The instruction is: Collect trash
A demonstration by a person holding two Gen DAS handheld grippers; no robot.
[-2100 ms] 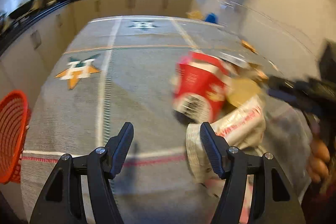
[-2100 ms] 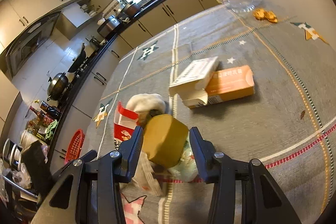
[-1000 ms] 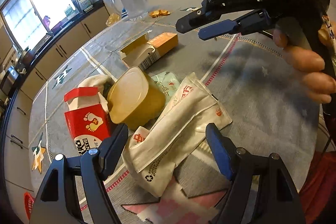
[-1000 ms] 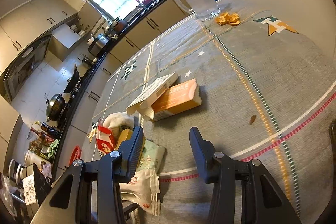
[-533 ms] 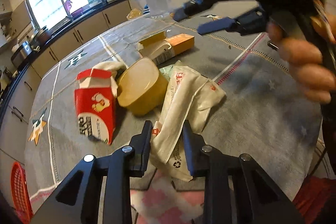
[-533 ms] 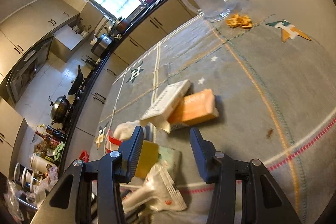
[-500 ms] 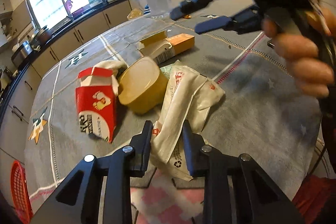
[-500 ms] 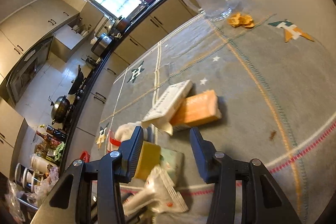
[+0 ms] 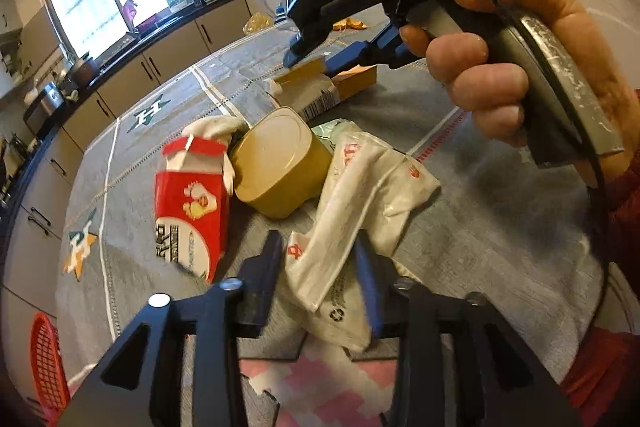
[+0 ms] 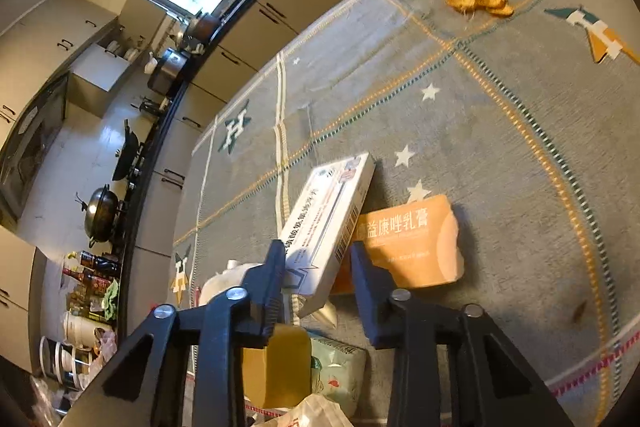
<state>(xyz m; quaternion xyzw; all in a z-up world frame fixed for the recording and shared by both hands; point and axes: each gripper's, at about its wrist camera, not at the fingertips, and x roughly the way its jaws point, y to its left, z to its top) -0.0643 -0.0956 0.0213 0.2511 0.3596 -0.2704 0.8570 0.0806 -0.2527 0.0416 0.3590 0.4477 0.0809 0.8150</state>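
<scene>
Kitchen cupboards and a bright window stand far behind a table with a grey cloth [image 9: 500, 227]. On the cloth, trash lies close together in a pile. A red carton [image 9: 192, 203] lies on the left. A yellow tub [image 9: 280, 163] lies on its side next to it. A white plastic bag [image 9: 360, 203] is near, and a white box [image 10: 328, 223] leans on an orange box [image 10: 408, 243] farther off. A red basket [image 9: 44, 363] sits at the near left corner.

The left gripper [image 9: 320, 267] is partly closed, and the near end of the bag sits between its fingers. I cannot tell if they pinch it tight yet. The right gripper [image 10: 316, 267] is half open and holds nothing. Its fingers sit on either side of the white box's near end, up above the pile.

The bag is thin and slippery, so it could slide out if the pinch is weak. It reaches up beside the tub, so a fast pull could roll the tub away. The white box only leans, so a bump from a finger could knock it over.
</scene>
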